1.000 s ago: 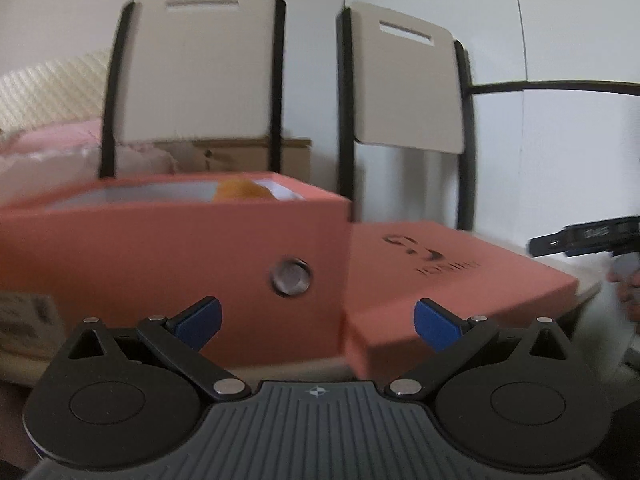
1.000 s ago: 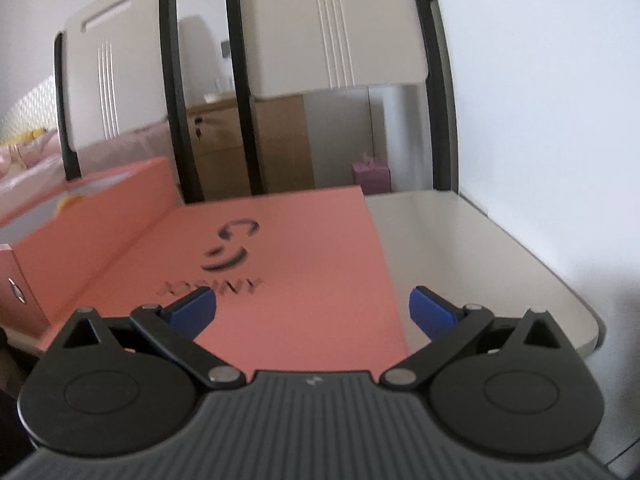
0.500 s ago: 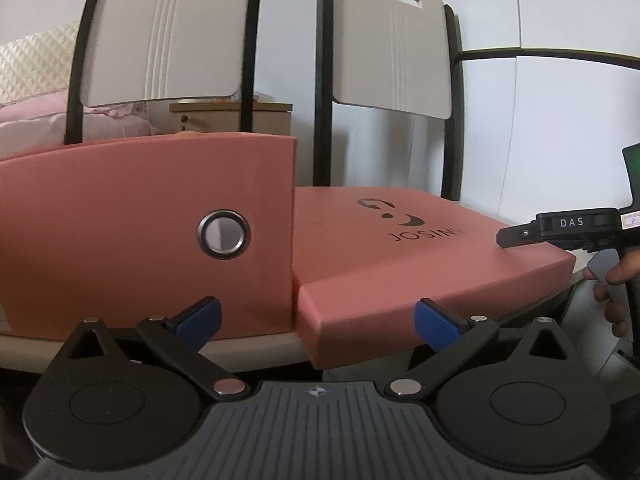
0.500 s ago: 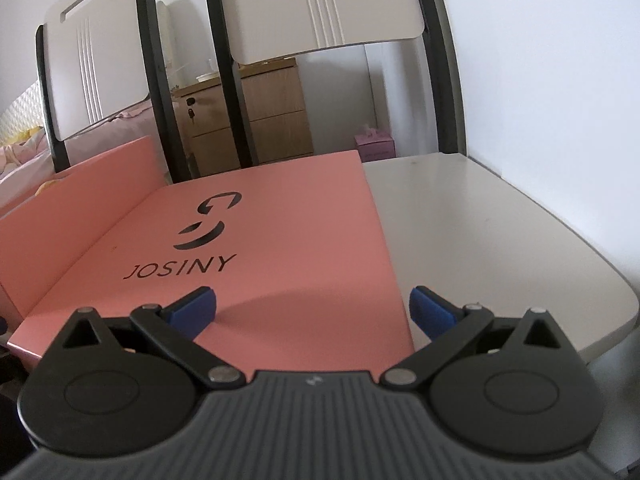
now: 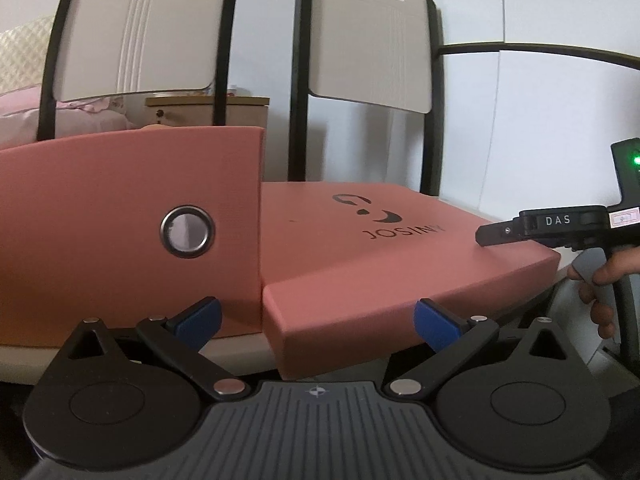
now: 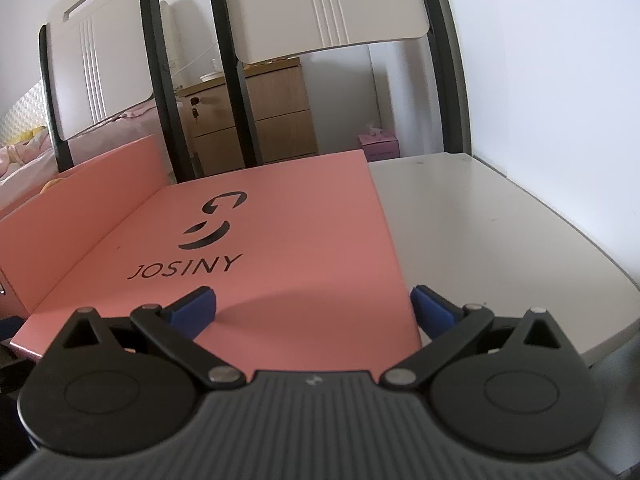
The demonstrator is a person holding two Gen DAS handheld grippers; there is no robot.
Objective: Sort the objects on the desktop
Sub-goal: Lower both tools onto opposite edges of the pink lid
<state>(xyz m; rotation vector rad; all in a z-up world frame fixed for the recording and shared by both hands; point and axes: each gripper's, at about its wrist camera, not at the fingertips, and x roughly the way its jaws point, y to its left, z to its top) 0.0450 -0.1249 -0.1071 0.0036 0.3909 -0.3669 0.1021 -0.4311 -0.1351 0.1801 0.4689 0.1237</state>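
Behind the smooth white table (image 6: 500, 232), two slatted white chair backs (image 5: 368, 36) in black frames stood upright. On it lay a flat matte pink lid (image 6: 280, 240) printed JOSINY, touching the taller pink box (image 5: 120, 216) with its round metal grommet (image 5: 187, 231). Both the left gripper (image 5: 316, 320) and right gripper (image 6: 312, 304) were spread wide and empty, blue pads (image 6: 192, 307) low before the lid.

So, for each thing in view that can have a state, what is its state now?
Pink box: upright on the table, lid off.
JOSINY lid: lying flat beside the box, logo up, near corner past the table edge.
Left gripper: open, empty.
Right gripper: open, empty, fingers either side of the lid's near right corner.
Cabinet drawers: closed, key in the lock.
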